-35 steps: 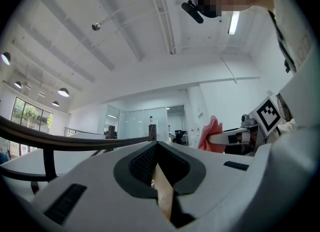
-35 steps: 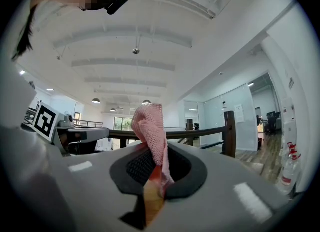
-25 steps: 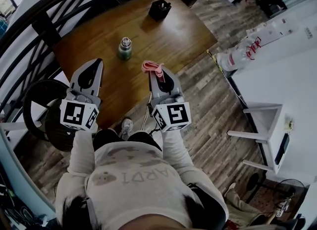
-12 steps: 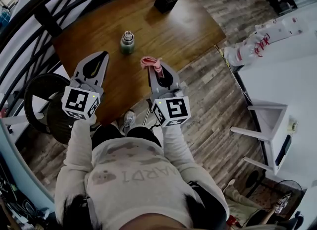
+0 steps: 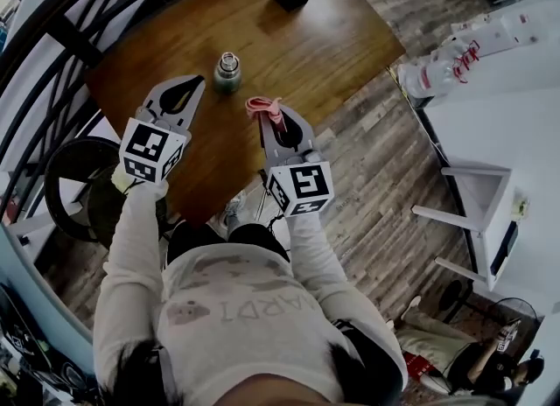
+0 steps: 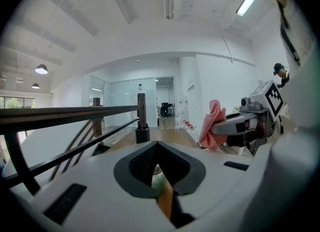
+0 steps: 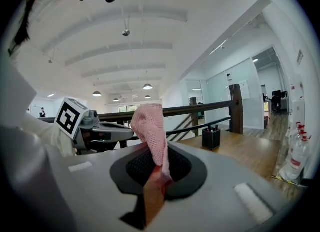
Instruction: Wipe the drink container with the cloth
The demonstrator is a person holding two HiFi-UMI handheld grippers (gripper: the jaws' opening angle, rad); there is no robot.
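While its jaws pinch the pink cloth point(image 7: 150, 126) by one end, the right gripper point(image 5: 272, 121) hovers over the near edge of the table point(image 5: 332, 37), short of the bottle point(image 5: 227, 73). The left gripper point(image 5: 194, 83) has its jaws together on nothing, tips just beside the bottle, which stands upright mid-table. Pushing in without opening could tip the bottle, and an unsteadied wipe would shove it. A second ago the left gripper hung well back; the right has barely moved.
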